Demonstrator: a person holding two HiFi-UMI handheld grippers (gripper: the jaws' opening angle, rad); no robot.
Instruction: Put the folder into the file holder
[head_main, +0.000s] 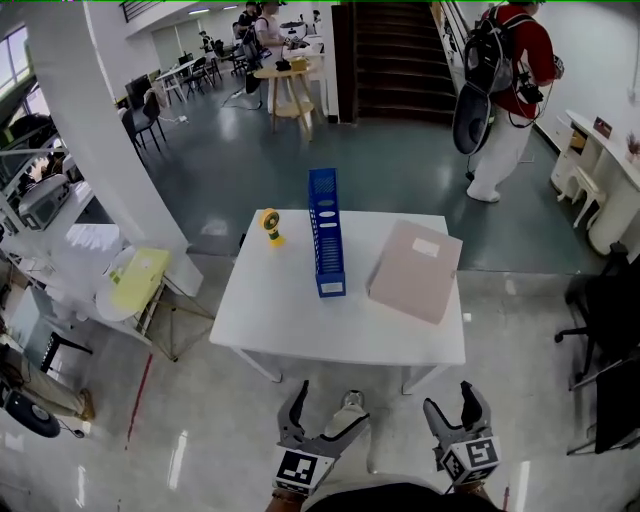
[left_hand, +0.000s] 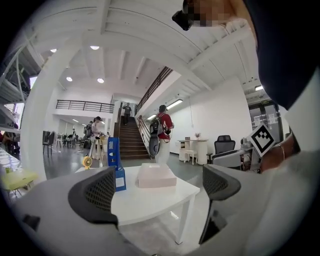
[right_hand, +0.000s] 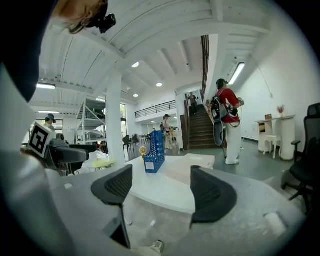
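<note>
— Dark pads (left_hand: 99, 191) are being held wide apart on the left gripper (head_main: 330, 402), and nothing is being gripped between them?

— Correct. The right gripper (head_main: 448, 398) is likewise being held open and empty. Both are being kept low, on the near side of the table (head_main: 330, 335), and nothing is being touched by either.

— Where is the folder being seen?

— The pink folder (head_main: 415, 270) is lying flat on the right half of the table, with a white label near its far edge. It is not being held, and it is lying outside the holder.

— And the holder?

— The blue holder (head_main: 326, 232) is standing upright near the middle of the table, just left of the folder. A yellow fan (head_main: 270, 226) is standing further left, by the far edge.

— Beyond the table?

— A person (head_main: 505, 90) in red is being seen on the floor beside the stairs (head_main: 395, 60).
</note>
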